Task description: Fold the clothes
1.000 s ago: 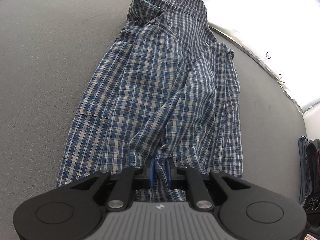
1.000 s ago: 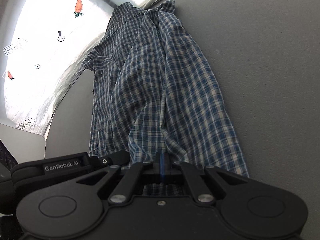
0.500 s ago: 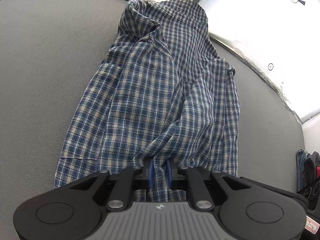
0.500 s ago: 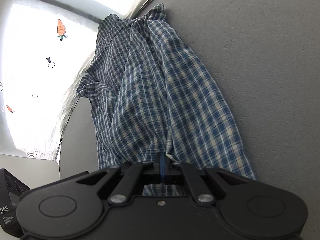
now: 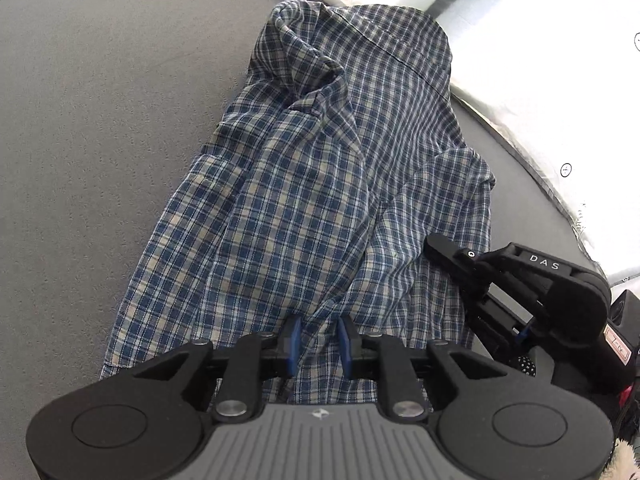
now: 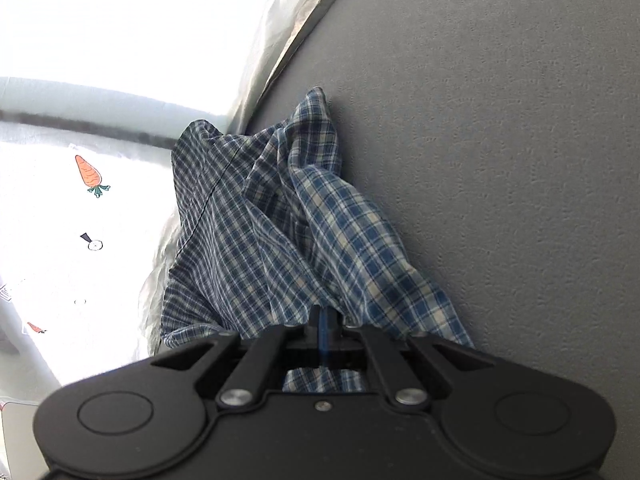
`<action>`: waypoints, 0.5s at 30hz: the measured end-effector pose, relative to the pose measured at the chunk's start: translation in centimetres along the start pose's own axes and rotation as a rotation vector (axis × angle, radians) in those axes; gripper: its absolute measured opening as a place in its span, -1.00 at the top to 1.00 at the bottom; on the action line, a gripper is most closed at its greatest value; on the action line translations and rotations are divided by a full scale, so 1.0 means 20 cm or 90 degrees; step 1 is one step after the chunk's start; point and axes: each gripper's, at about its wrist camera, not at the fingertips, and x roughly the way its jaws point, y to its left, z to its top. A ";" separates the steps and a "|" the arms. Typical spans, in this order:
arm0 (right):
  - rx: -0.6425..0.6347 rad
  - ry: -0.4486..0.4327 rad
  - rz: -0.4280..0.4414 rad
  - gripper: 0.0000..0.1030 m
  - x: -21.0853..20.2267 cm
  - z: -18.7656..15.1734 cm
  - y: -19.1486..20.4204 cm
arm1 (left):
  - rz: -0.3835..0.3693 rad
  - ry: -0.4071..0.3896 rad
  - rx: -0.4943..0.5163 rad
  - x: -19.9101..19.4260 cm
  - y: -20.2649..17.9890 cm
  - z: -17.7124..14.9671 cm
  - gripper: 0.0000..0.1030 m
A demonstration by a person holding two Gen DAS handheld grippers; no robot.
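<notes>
A: Left tool [image 5: 318, 340] status?
B: Blue pads [image 5: 295, 340] a little apart, with a bunched fold of the plaid shirt [image 5: 288, 216] pinched between them at the near hem.
A: Right tool [image 6: 325, 334]?
B: Pads pressed almost together, shirt [image 6: 280, 248] fabric clamped between them, cloth rising taut into the pinch. In the left view the right tool [image 5: 520, 292] sits at 3 o'clock of the left one, just beside the shirt's right edge; its tips are hidden there.
A: Shirt location?
B: On the grey surface [image 5: 100, 140], running from the tools toward 12 o'clock, collar [image 5: 308, 76] at the far end. Far end touches or overlaps the silver sheet edge [image 6: 280, 48]; can't tell which.
A: Lying flat?
B: No. Creased lengthwise, near hem lifted at both pinches, sleeve bunched at 2 o'clock.
A: Anything else?
B: White cloth with carrot print [image 6: 90, 172] at 10 o'clock in the right view. Dark items at the left view's right rim, too cropped to name.
</notes>
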 end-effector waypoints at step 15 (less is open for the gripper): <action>0.023 -0.004 0.015 1.00 0.00 0.00 -0.03 | 0.011 -0.004 -0.014 0.08 -0.03 0.13 0.55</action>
